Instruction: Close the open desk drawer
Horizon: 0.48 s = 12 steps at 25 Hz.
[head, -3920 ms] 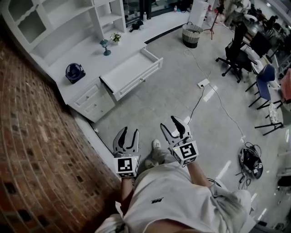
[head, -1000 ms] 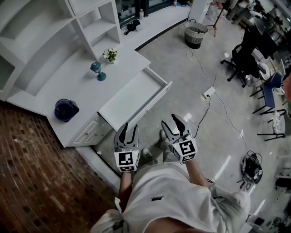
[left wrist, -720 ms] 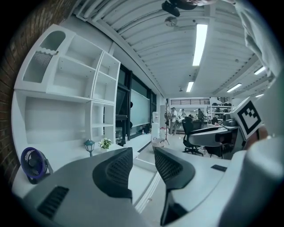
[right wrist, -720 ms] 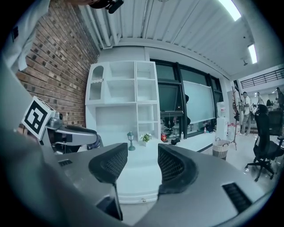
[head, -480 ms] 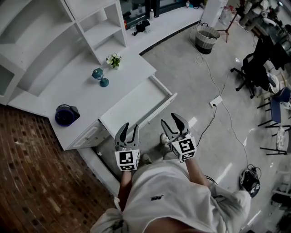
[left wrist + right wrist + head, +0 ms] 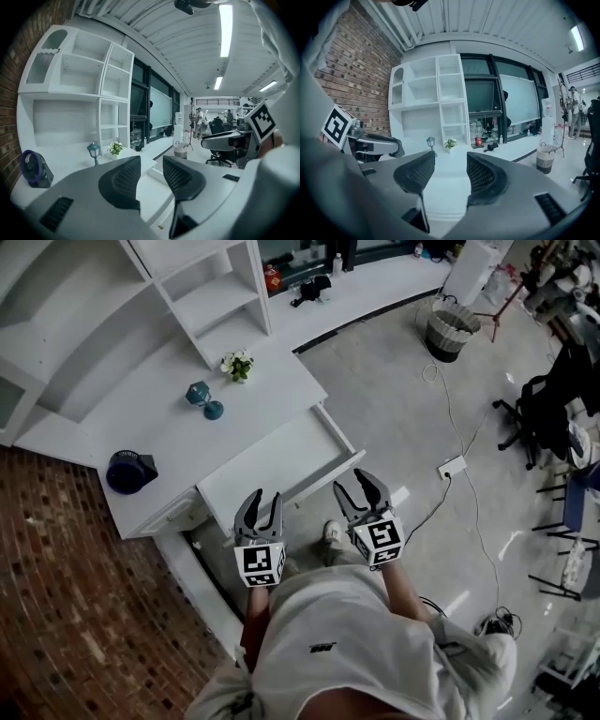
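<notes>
The white desk drawer stands pulled out from the white desk, its front panel facing me. In the head view my left gripper hovers just in front of the drawer's front edge, open and empty. To its right my right gripper is also open with nothing in it, just off the drawer's near right corner. The drawer's pale inside shows past the left jaws, and in the right gripper view the drawer lies straight ahead between the open jaws.
On the desktop stand a dark blue fan, a small teal lamp and a potted plant. White shelves rise behind. A brick wall is at the left. A basket, cable and office chairs are on the floor.
I have walked up to the desk: the drawer was several steps away and now sits directly before both grippers. Both grippers stay open and empty.
</notes>
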{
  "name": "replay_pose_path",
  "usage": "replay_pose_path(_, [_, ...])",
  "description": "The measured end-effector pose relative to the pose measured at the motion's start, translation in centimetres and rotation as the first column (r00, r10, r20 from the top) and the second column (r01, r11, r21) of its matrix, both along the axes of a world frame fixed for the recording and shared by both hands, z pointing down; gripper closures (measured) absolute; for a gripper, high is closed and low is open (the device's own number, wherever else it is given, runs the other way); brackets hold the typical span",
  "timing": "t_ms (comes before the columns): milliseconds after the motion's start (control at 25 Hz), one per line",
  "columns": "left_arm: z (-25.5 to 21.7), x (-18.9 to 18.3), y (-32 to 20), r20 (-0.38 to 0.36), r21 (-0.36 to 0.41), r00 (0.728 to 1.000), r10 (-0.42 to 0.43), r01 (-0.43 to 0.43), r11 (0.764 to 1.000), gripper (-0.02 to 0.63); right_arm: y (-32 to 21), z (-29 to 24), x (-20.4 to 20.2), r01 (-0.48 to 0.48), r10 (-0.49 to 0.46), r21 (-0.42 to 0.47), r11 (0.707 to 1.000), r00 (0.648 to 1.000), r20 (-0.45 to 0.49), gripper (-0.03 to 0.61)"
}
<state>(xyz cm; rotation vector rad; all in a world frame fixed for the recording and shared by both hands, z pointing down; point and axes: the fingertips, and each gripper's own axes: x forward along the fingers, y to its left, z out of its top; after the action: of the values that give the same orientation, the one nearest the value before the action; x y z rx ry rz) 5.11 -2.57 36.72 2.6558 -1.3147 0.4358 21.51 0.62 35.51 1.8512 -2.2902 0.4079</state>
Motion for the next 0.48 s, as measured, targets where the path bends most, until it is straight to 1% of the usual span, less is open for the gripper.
replay_pose_path(200, [2.3,1.9,-1.0,0.019,-0.040,0.998,-0.066,0.067,0.997,0.457,-2.1,2.6,3.0,0.039,-0.038,-0.043,0.998,0.999,0.011,0.364])
replay_pose_path(480, [6.4,2.6,-0.6,0.052,-0.111,0.988,-0.148,0.153,0.982,0.457,-3.8,7.5,5.0,0.097,-0.094,-0.131,0.987,0.995,0.029,0.364])
